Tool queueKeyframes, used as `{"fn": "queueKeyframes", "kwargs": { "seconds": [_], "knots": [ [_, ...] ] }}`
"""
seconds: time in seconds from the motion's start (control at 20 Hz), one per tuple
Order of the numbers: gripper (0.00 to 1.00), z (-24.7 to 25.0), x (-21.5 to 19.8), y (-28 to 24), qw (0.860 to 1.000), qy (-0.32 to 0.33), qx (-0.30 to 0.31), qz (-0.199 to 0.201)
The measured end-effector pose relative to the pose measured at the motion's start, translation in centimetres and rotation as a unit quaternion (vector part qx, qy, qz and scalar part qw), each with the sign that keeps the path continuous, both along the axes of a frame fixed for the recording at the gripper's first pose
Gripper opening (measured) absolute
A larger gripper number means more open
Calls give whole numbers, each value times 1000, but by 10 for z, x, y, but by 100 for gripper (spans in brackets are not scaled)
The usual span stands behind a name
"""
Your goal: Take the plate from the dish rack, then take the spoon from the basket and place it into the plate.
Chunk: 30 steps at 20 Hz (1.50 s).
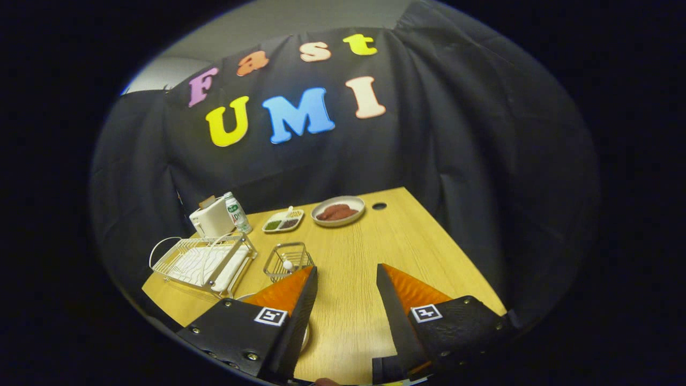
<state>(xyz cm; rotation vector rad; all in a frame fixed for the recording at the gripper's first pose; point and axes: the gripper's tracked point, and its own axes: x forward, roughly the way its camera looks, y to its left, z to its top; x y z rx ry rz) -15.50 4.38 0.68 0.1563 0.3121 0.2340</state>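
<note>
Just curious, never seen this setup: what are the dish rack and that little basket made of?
Dish rack: seemingly thin white-coated wire, open grid over a pale tray. Basket: bare grey metal wire mesh, probably steel, just ahead of the open hand-held gripper.

My tool (pixel 345 279) is open, nothing between the fingers, bare desk (pixel 364 257) ahead. Wire basket (pixel 287 260) sits just off my left fingertip. Left of the basket: dish rack (pixel 203 262). Behind the basket: toaster (pixel 212 217), bottle (pixel 236 212), two dishes. Right of the basket: open lane.
</note>
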Motion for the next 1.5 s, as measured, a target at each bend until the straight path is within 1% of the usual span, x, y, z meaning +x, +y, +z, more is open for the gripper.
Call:
{"fn": "queueKeyframes", "kwargs": {
  "seconds": [0.1, 0.2, 0.3, 0.4, 0.55, 0.65, 0.75, 0.95, 1.0, 1.05, 1.1, 1.15, 1.2, 1.25, 1.3, 1.35, 1.4, 1.45, 1.5],
  "knots": [
    [69, 26, 7, 7, 998, -52, -25, 16],
    [69, 46, 8, 17, 995, -88, -37, 31],
    [69, 56, 11, 30, 991, -118, -46, 49],
    [69, 53, 17, 45, 987, -136, -55, 64],
    [69, 37, 31, 64, 982, -162, -64, 77],
    [69, 14, 41, 75, 981, -161, -70, 84],
    [69, -12, 54, 86, 983, -150, -58, 88],
    [69, -42, 80, 97, 987, -141, -37, 74],
    [65, -44, 87, 100, 987, -141, -34, 69],
    [64, -51, 93, 100, 987, -143, -37, 64],
    [64, -50, 93, 105, 987, -142, -33, 70],
    [61, -58, 99, 110, 988, -136, -31, 73],
    [45, -58, 99, 115, 988, -130, -28, 81],
    [33, -60, 98, 117, 988, -125, -29, 89],
    [26, -53, 85, 117, 988, -121, -26, 97],
    [18, -56, 87, 122, 988, -118, -20, 99],
    [18, -59, 88, 126, 989, -110, -12, 100],
    [12, -55, 90, 126, 989, -106, -15, 101],
    [12, -52, 92, 125, 989, -104, -23, 98]
  ]
}}
